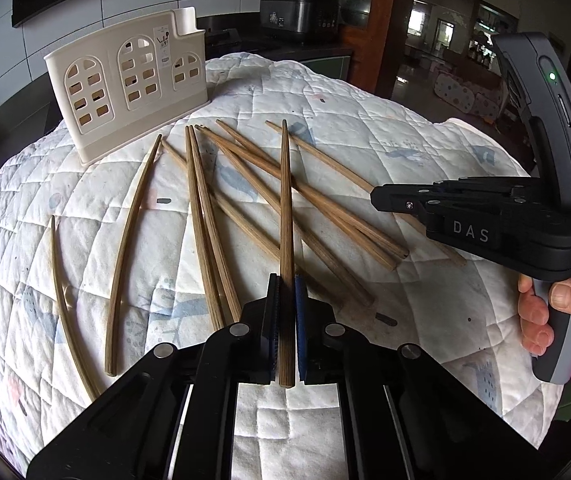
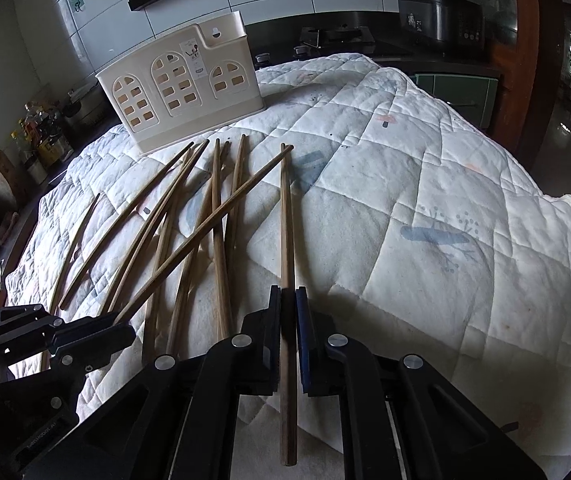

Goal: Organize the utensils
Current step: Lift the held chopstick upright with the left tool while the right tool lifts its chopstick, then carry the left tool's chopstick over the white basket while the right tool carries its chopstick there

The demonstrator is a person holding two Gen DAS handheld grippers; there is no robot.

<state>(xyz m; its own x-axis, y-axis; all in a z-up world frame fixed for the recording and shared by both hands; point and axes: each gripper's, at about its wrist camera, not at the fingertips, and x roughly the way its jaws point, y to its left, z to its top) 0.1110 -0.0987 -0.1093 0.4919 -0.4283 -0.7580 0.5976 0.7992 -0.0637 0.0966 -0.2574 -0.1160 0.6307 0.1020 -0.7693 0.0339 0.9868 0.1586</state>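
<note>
On top of the tabletop lies a white quilted cloth [image 1: 365, 128] with little blue and pink pictures on it. Far back on the left side of the cloth stands a cream plastic holder [image 1: 129, 80] with holes shaped like arched windows. It stands upright and I see nothing poking out of its top.

In front of the holder, many brown wooden chopsticks [image 1: 205, 220] lie spread out on the cloth. Two on the far left lie by themselves, apart from the rest. Those in the middle cross over one another in a loose pile.

Next comes the left claw [image 1: 286, 292]. Its two pads are squeezed tight on one chopstick [image 1: 285, 200]. That stick points away, toward the back of the cloth, and its far end sits above the pile. Its near end pokes out just behind the pads.

Further right is the right claw [image 2: 287, 304]. It too is pressed shut on a single chopstick [image 2: 286, 232]. This stick is the one most to the right, and its tip reaches toward the holder but does not touch it. A long part of the stick runs back between the black arms of the claw.

From the left side you can see the right tool from the side, with a hand [image 1: 557, 320] wrapped around its gray handle. A small green light glows on it. The right part of the cloth is bare.
</note>
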